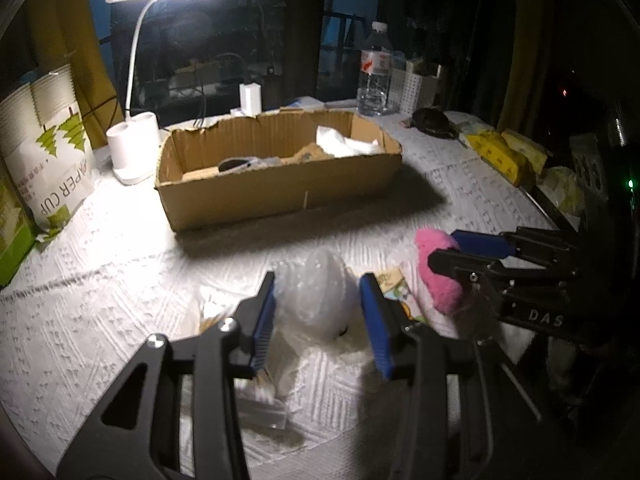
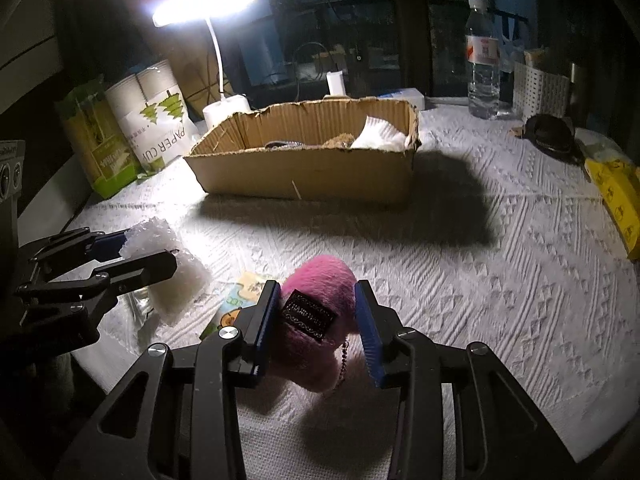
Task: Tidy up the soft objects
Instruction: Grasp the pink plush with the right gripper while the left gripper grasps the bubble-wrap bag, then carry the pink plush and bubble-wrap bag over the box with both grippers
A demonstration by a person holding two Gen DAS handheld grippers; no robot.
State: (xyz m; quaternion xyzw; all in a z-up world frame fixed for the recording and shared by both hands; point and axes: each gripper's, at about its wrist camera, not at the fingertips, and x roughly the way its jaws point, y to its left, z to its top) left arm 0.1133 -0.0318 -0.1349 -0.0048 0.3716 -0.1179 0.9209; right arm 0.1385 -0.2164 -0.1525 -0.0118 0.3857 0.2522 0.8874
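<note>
In the left wrist view, my left gripper point(image 1: 318, 278) is shut on a clear bubble-wrap bundle point(image 1: 316, 300) that rests on the white patterned tablecloth point(image 1: 120, 280). Its blue pads press both sides of the bundle. Just to the right, my right gripper point(image 1: 444, 248) is shut on a pink plush toy point(image 1: 436, 280). The right wrist view shows that gripper point(image 2: 318, 285) squeezing the plush point(image 2: 324, 268), which has a black label and a bead chain. My left gripper point(image 2: 150, 247) holds the bubble wrap point(image 2: 176, 280) at the left. Behind both stands an open cardboard box point(image 1: 280, 184) with white cloth point(image 1: 344, 144) inside.
A cartoon-printed packet point(image 2: 236, 300) lies between the two grippers. A lit desk lamp point(image 1: 136, 148) and paper cup packs point(image 1: 52, 160) stand at the left. A water bottle point(image 1: 374, 76), a black object point(image 1: 430, 120) and yellow packs point(image 1: 500, 152) sit at the back right.
</note>
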